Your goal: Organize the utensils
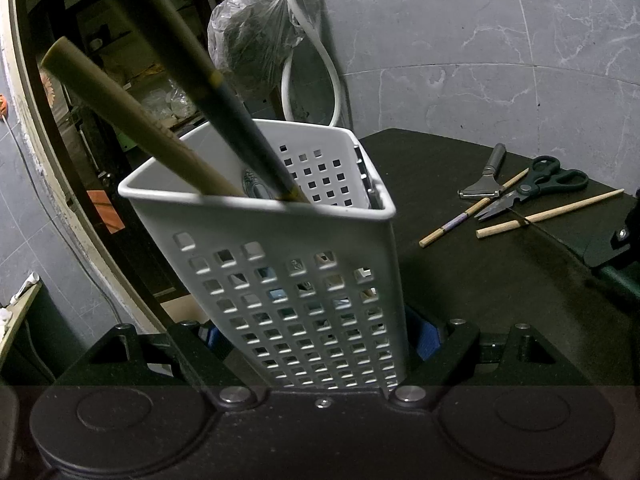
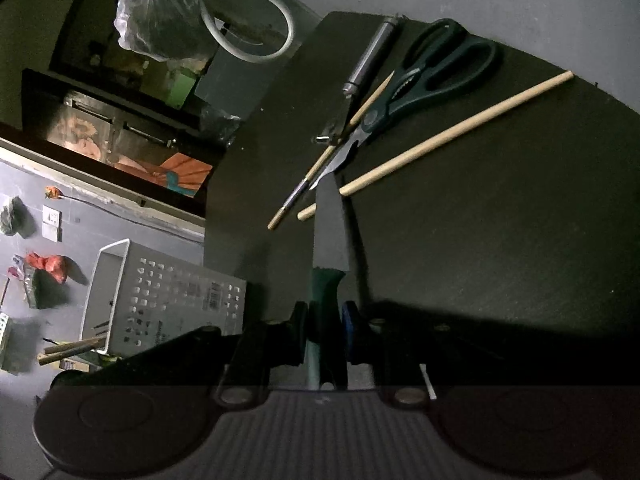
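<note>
knife: green handle clamped in right gripper, blade toward scissors | basket: white, gripped by left gripper, beside the scissors' dark surface | chopsticks, peeler: by scissors

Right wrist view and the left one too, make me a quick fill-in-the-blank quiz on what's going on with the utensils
1. The right gripper is shut on the handle of a ____.
2. The left gripper holds a white ____ with square holes.
3. The scissors on the dark table have ____ handles.

Missing words: knife; basket; green
</note>
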The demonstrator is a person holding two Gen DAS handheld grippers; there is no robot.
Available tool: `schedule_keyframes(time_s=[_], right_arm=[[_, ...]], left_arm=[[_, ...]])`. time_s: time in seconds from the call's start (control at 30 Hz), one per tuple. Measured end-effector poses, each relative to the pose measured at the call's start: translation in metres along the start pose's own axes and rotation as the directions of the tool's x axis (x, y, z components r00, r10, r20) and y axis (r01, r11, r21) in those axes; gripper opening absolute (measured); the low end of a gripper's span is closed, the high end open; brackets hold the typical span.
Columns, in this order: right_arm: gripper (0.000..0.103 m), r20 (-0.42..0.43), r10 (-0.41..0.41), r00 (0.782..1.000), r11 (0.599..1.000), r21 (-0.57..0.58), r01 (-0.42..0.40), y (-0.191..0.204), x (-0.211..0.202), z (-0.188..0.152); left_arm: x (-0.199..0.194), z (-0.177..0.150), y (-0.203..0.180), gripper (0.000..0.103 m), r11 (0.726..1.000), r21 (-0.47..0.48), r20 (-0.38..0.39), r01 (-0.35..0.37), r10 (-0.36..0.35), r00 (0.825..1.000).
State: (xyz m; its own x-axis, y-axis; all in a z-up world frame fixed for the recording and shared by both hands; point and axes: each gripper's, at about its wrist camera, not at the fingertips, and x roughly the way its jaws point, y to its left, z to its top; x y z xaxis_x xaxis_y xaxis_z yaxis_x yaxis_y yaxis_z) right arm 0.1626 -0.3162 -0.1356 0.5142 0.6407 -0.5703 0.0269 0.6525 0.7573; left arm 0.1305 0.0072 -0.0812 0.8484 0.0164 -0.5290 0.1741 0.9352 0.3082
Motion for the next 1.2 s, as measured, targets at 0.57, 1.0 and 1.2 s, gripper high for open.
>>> schedule_keyframes(time_s=[0.57, 1.0, 1.2], right_arm=[[0.040, 0.036, -0.322, 0.946, 0.799, -0.526, 0.292, 0.075, 0.021, -0.029], [0.019, 0.013, -0.373, 0.928, 0.708, -0.642, 0.294, 0.090, 0.028, -0.042], [0.019, -0.080, -0.135, 0.988, 0.946, -0.307, 0.105, 0.055, 0.013, -0.012]], left_arm=[[0.000, 0.000, 0.000, 0.086, 1.000, 0.003, 0.001, 0.002, -0.002, 1.000], [0.001, -0.001, 0.001, 0.086, 1.000, 0.006, 0.005, 0.014, -0.014, 1.000], [0.001, -0.001, 0.001, 0.086, 1.000, 0.006, 0.005, 0.015, -0.015, 1.000]])
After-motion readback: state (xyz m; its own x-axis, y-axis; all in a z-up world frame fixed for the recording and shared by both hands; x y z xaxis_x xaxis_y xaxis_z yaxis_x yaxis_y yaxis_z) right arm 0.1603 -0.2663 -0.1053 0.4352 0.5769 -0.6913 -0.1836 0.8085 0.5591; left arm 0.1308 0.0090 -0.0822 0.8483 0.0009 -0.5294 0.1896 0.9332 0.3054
